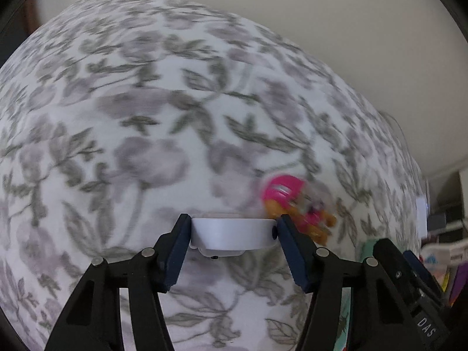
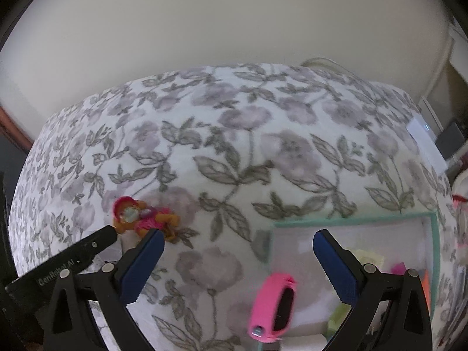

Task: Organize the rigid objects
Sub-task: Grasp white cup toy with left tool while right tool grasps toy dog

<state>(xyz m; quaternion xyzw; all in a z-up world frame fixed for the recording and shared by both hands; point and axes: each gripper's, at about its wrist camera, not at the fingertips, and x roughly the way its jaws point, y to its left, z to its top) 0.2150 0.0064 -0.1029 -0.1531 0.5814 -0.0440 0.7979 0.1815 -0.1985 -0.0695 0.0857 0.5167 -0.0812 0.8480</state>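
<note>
My left gripper [image 1: 232, 228] is shut on a flat white device [image 1: 232, 234], held above the floral bedspread [image 1: 131, 134]. A pink and orange toy figure [image 1: 295, 201] lies on the cloth just beyond its right finger; it also shows in the right wrist view [image 2: 143, 216]. My right gripper [image 2: 238, 238] is open and empty. A pink wristband [image 2: 272, 307] lies below and between its fingers, at the near left corner of a teal-rimmed box [image 2: 351, 218]. The left gripper's tip [image 2: 96, 242] shows at the left of that view.
The teal-rimmed box holds several small coloured items [image 2: 368, 259]. A white device [image 2: 424, 143] lies at the bed's far right edge. A plain wall [image 2: 234, 23] stands behind the bed. Clutter [image 1: 444, 251] sits off the right side.
</note>
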